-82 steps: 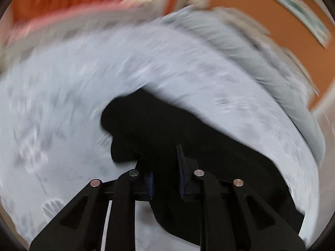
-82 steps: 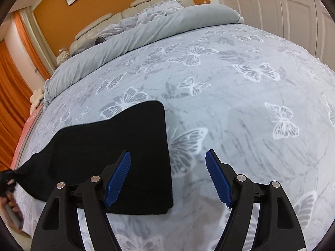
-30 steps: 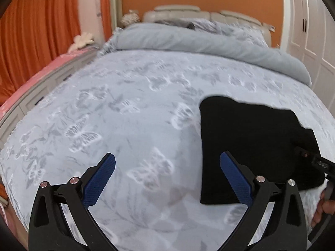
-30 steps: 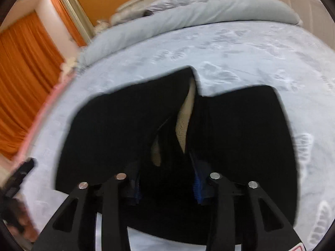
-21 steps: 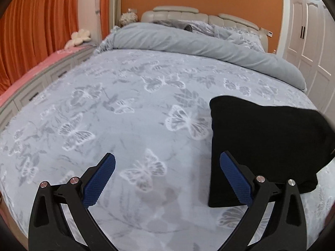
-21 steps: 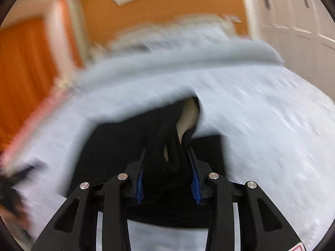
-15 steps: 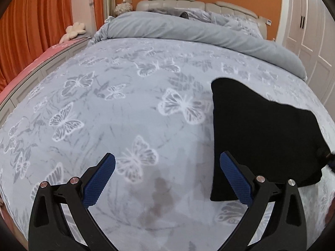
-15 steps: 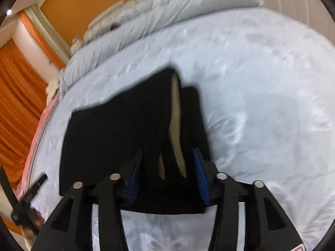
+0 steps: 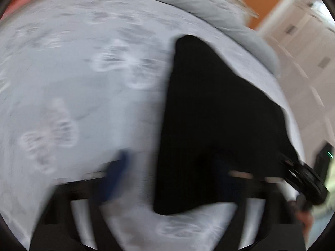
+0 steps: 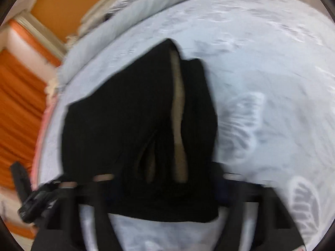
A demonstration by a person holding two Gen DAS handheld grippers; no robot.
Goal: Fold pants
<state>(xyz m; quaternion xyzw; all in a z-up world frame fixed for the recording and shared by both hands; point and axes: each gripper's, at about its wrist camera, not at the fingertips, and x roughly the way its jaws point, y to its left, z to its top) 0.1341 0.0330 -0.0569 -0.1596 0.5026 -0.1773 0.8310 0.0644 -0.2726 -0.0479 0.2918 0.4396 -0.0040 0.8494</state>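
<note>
The black pants (image 9: 215, 113) lie folded on the grey butterfly bedspread (image 9: 83, 96). In the right wrist view the pants (image 10: 136, 125) show a raised fold with a beige inner strip. My left gripper (image 9: 173, 171) is blurred; its jaws stand apart over the pants' near left edge, one blue pad (image 9: 117, 171) over the bedspread. My right gripper (image 10: 159, 179) is blurred, its fingers spread wide either side of the pants' near edge. It also shows at the right edge of the left wrist view (image 9: 303, 179).
A rolled grey duvet (image 9: 209, 14) and pillows lie at the head of the bed. Orange curtains (image 10: 14, 104) hang on the left, white wardrobe doors (image 9: 309, 58) on the right. The left gripper shows at the lower left of the right wrist view (image 10: 33, 200).
My right gripper has opened and let go of the pants' fold. My left gripper has swung right and down toward the pants' near left edge, still open.
</note>
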